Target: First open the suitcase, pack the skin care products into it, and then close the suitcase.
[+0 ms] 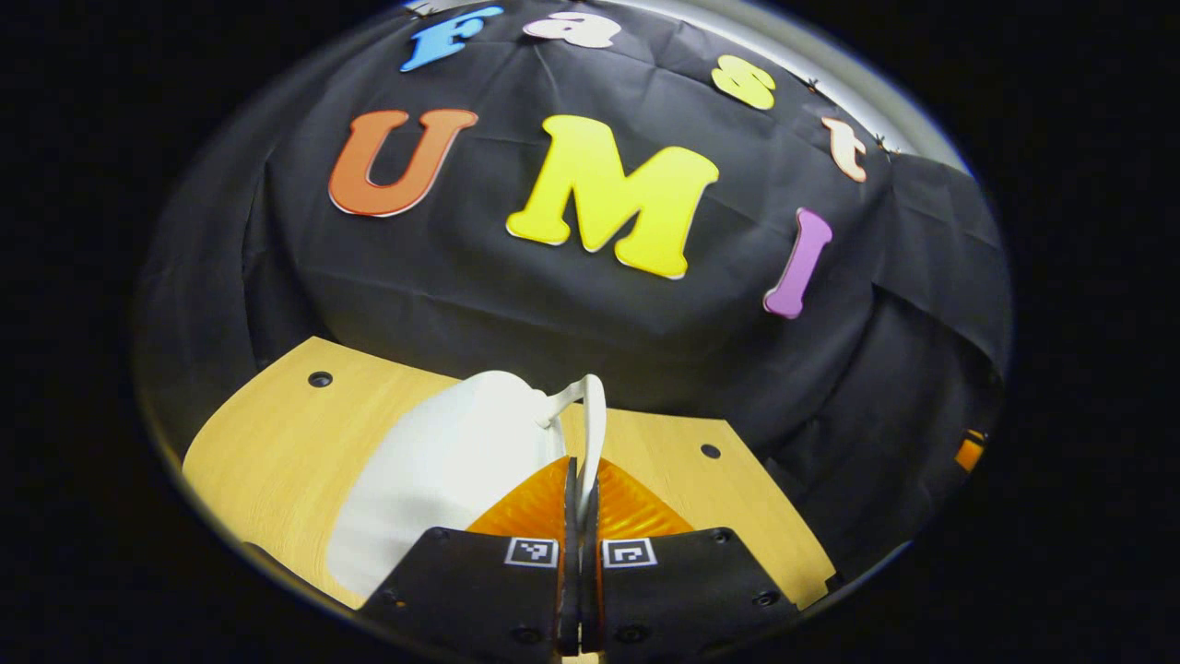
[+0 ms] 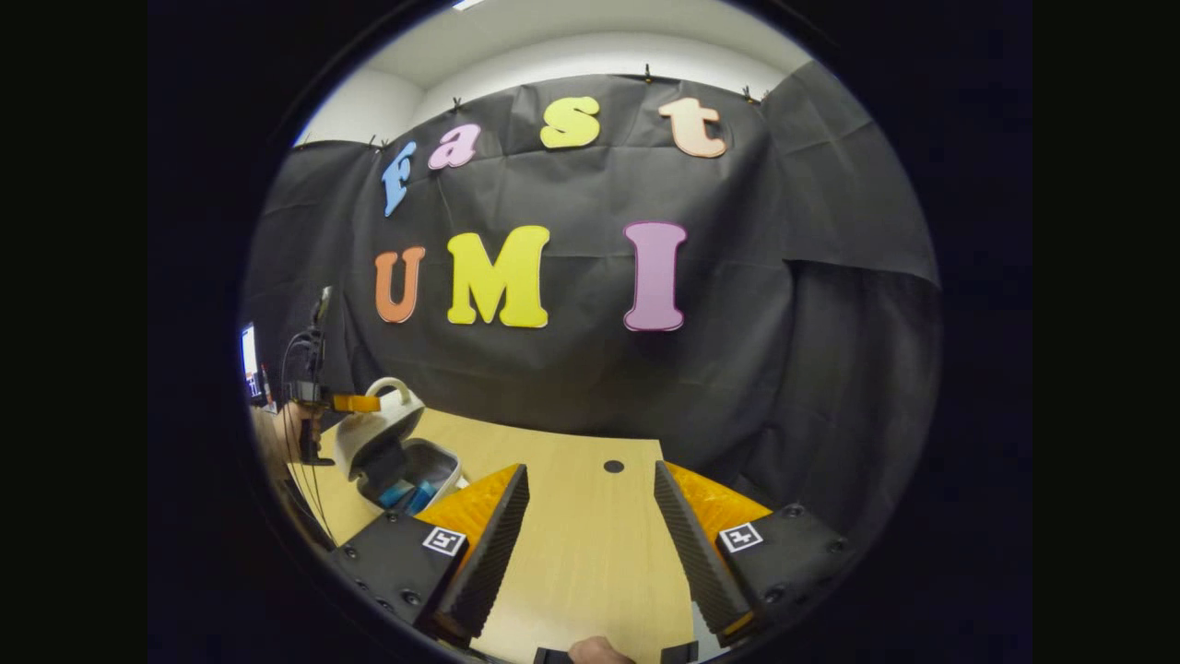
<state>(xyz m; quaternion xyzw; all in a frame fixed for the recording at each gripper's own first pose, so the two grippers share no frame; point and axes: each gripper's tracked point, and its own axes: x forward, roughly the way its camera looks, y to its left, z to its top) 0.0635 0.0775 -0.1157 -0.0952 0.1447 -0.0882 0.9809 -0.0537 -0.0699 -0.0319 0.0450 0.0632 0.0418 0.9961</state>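
Left tongs (image 1: 581,498) pinching one suitcase (image 1: 442,470) handle (image 1: 590,415), right tongs (image 2: 590,526) wide

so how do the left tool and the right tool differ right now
The left tool is shut, its fingers pinching the white suitcase handle; the right tool is open and holds nothing. The left tool sits at the suitcase lid, which stands partly raised in the right gripper view, while the right tool hovers over bare table, apart from the suitcase. Both are over the same wooden table.
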